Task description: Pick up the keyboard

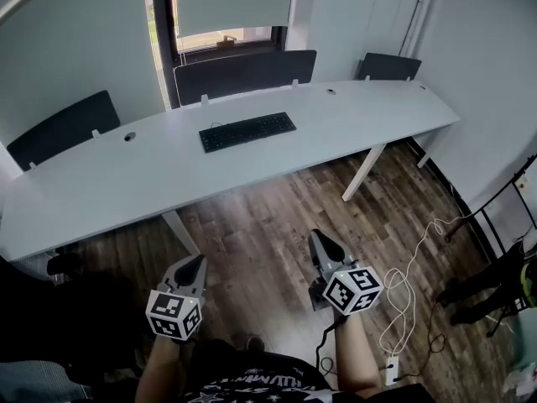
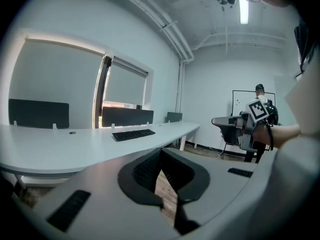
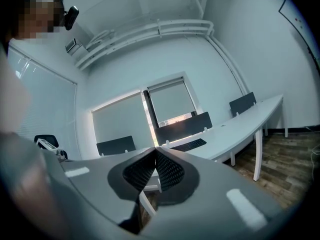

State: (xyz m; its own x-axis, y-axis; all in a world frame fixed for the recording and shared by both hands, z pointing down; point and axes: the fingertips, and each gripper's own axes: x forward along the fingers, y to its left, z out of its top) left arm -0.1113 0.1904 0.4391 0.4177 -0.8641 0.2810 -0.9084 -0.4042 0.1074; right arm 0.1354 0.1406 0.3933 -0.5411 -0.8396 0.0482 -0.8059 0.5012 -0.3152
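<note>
A black keyboard (image 1: 247, 131) lies flat near the middle of the long white curved desk (image 1: 101, 183), with a thin cable running off its back edge. It also shows in the left gripper view as the keyboard (image 2: 133, 134) and in the right gripper view as the keyboard (image 3: 189, 145). Both grippers hang over the wooden floor, well short of the desk. My left gripper (image 1: 199, 261) is shut and holds nothing. My right gripper (image 1: 316, 237) is shut too, also empty. From the left gripper view the right gripper (image 2: 216, 121) appears off to the side.
Dark privacy screens (image 1: 243, 73) stand along the desk's far edge below a window. White desk legs (image 1: 363, 173) reach the wooden floor (image 1: 260, 233). A white cable and power strip (image 1: 394, 368) lie on the floor at the right, near black stand legs (image 1: 495, 208).
</note>
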